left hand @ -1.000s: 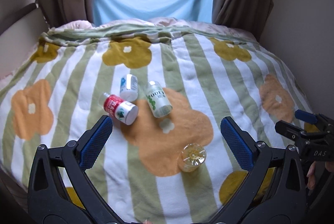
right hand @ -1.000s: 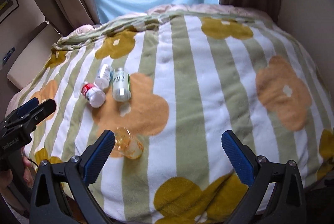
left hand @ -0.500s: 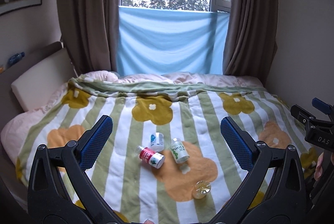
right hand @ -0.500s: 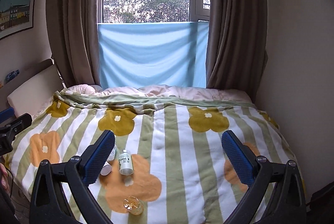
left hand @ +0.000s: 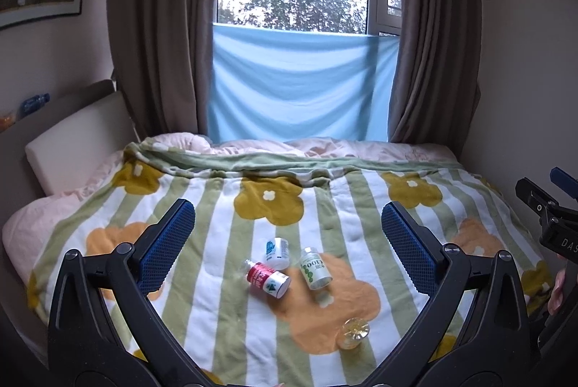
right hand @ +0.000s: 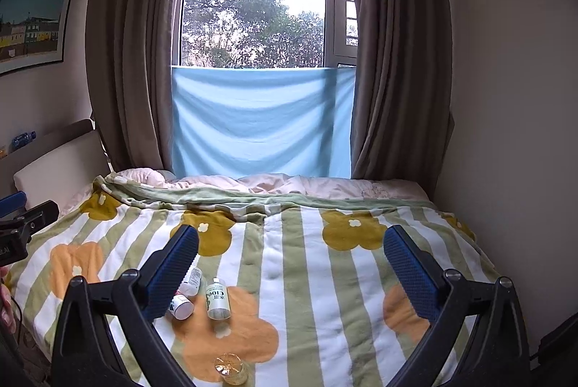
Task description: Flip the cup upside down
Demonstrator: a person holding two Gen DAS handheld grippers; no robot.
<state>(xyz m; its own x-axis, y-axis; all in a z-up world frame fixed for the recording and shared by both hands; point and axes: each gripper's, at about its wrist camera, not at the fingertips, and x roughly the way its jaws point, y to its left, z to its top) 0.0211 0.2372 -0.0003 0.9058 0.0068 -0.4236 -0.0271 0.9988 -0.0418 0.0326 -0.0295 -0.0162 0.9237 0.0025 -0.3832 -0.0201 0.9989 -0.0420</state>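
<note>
A small clear glass cup (left hand: 352, 333) stands on the flower-patterned blanket near the bed's front edge. It also shows in the right wrist view (right hand: 231, 369) at the bottom. My left gripper (left hand: 288, 249) is open and empty, held well back from and above the cup. My right gripper (right hand: 290, 273) is open and empty, also far back, with the cup low and to its left.
Three small bottles lie on the blanket beyond the cup: a red-labelled one (left hand: 268, 279), a blue-labelled one (left hand: 277, 252) and a green-labelled one (left hand: 315, 268). A headboard (left hand: 72, 138) is at left, a wall (left hand: 523, 80) at right, curtains and window behind.
Both grippers have pulled back and tilted up from the bed, so the cup and bottles look smaller and lower and the window has come into view. Both stay open.
</note>
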